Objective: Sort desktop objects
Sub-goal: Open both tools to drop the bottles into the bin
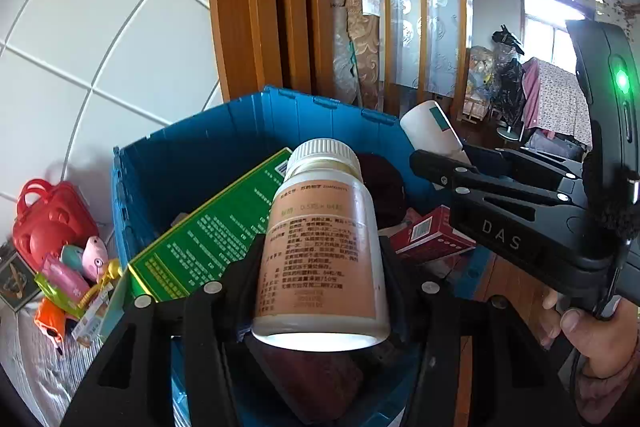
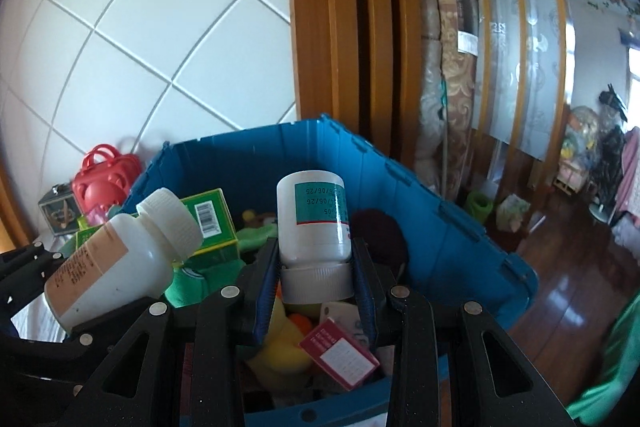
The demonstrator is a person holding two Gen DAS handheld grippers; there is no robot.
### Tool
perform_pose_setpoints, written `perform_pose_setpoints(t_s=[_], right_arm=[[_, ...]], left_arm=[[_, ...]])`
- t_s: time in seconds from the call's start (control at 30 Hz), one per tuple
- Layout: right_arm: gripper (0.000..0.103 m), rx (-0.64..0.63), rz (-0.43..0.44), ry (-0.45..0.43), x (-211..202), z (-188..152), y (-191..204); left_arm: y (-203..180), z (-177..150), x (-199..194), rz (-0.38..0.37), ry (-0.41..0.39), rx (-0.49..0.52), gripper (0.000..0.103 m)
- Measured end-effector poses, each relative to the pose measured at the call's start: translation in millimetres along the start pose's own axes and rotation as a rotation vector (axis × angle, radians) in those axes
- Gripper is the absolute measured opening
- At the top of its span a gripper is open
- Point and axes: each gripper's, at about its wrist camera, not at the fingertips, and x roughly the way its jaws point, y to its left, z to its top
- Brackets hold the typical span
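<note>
My left gripper (image 1: 320,247) is shut on a white pill bottle with a peach label (image 1: 320,251), cap pointing away. It hangs over a blue crate (image 1: 192,155) that holds a green box (image 1: 208,231), a red box (image 1: 432,231) and a dark maroon thing (image 1: 384,187). My right gripper (image 2: 316,267) is shut on the cap end of an upside-down white bottle with a teal label (image 2: 314,223), also above the blue crate (image 2: 440,227). Beside it at lower left, the left gripper (image 2: 80,291) carries the peach-label bottle (image 2: 120,259). In the left wrist view the right gripper (image 1: 452,155) and its teal-label bottle (image 1: 430,127) show at right.
Inside the crate lie a yellow duck toy (image 2: 284,347), a red tag (image 2: 340,355) and green plush (image 2: 188,283). A red toy bag (image 1: 48,219) and small toys (image 1: 76,275) sit left of the crate by the tiled wall. A rolled carpet (image 2: 452,87) leans behind; wooden floor (image 2: 568,267) lies right.
</note>
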Motion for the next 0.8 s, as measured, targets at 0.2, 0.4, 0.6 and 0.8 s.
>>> perform_pose_setpoints(t_s=[0.2,0.4,0.6,0.8], right_arm=[[0.034,-0.041,-0.036,0.021,10.7,-1.9,2.7],[0.034,-0.063,-0.045,0.05,17.6,-4.4,3.1],[0.04,-0.083,-0.084,0.079,24.5,-10.8,2.0],[0.096,-0.096,-0.137,0.035,9.8,-6.9,1.1]], left_arm=[[1.9,-3.1,9.5,-0.008,0.038,-0.02,0.052],[2.2,-8.8,17.2,-0.01,0.081,-0.04,0.052],[2.0,-12.8,15.3,0.023,0.081,-0.04,0.06],[4.4,-13.1,0.5,0.03,0.039,-0.044,0.074]])
